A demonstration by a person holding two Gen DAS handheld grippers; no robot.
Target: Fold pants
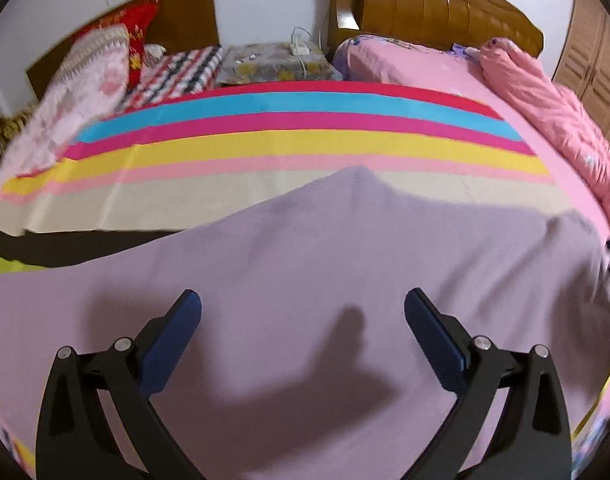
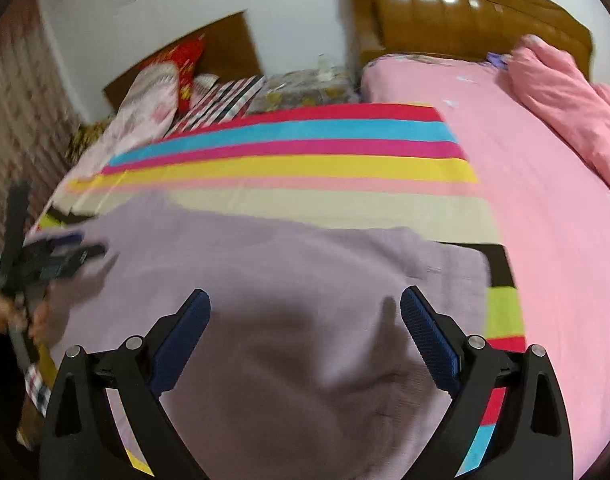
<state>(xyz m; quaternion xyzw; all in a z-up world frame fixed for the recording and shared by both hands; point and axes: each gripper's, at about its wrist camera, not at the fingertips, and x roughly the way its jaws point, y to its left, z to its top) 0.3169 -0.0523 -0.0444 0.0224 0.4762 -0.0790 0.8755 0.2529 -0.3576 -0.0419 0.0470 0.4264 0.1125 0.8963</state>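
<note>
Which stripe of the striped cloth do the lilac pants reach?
The cream stripe, nearest the lilac pants; their far edge overlaps it, while the pale pink, yellow, magenta, blue and red stripes lie beyond.

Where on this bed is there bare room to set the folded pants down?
Free: the pink sheet between the striped blanket and the bunched pink quilt, plus the blanket's stripes beyond the lilac pants. Crowded: the left pillows.

Striped sheet (image 1: 305, 148) spread over pink bed (image 2: 545, 208); wooden headboard (image 1: 433, 4) and crumpled pink quilt (image 1: 553, 120) seen behind.
</note>
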